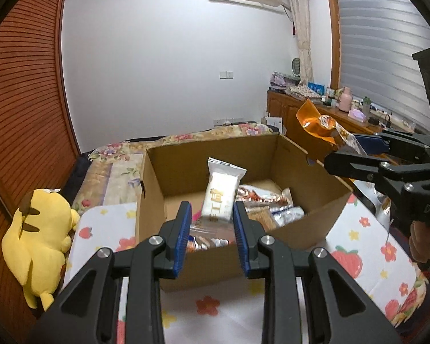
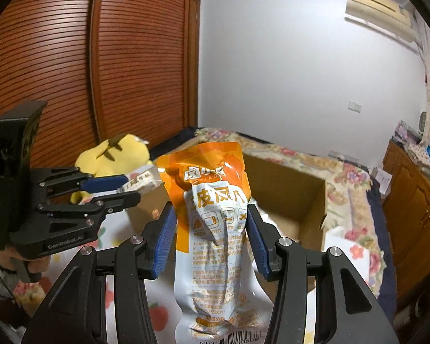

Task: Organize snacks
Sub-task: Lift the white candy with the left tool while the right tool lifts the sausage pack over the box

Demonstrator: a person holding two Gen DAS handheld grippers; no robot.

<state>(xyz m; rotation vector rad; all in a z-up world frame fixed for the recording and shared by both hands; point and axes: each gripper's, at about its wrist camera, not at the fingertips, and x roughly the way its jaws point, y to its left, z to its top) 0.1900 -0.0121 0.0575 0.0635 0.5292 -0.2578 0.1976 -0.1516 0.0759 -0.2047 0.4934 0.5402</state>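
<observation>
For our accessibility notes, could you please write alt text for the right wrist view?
The right gripper holds an orange and white snack pouch upright above a flowered bedspread. Behind stands an open cardboard box; at left, the left gripper holds a small white packet.

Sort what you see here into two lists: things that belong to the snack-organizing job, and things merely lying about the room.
Belongs to the job:
- white snack packet, held in the left gripper
- orange snack pouch, held in the right gripper
- cardboard box with more snacks inside

Just lying about:
- yellow plush toy
- floral bedspread
- pink bottle on the wooden cabinet
</observation>
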